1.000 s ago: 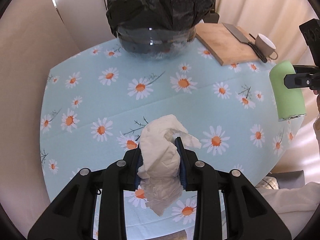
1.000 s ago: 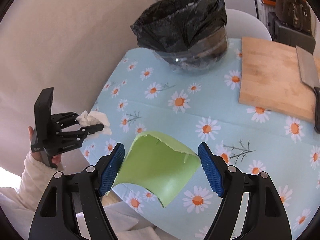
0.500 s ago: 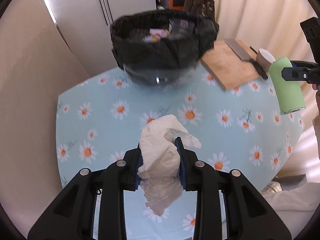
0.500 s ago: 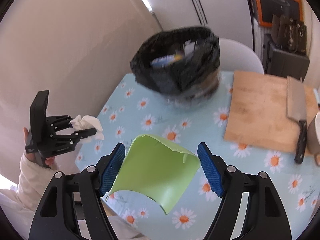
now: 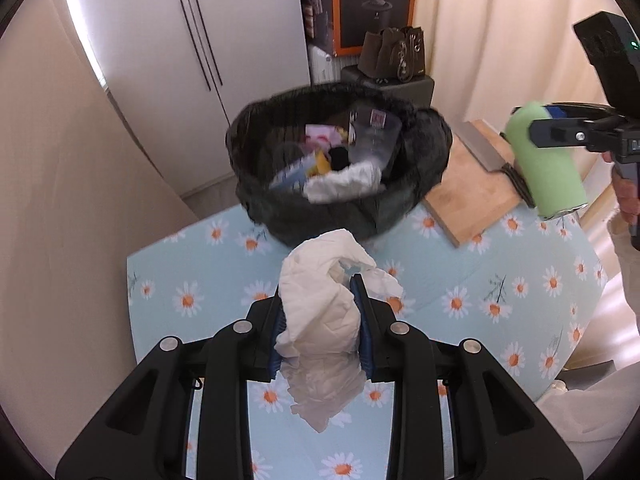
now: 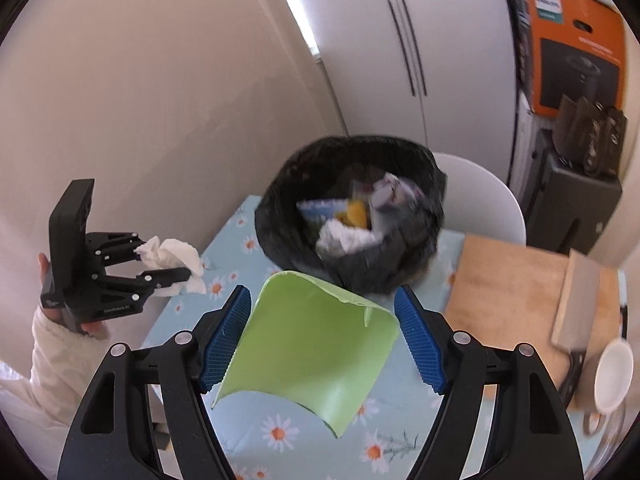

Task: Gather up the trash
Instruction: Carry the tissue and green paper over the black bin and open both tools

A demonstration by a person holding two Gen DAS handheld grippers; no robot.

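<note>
Gripping crumpled tissue (image 5: pixel 320 312), left gripper (image 5: pixel 320 328) fingers nearly closed; right gripper (image 6: pixel 322 336) fingers spread wide around green cup (image 6: pixel 308 356).

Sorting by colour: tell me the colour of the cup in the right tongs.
Light green cup; clearest in the right wrist view.
</note>
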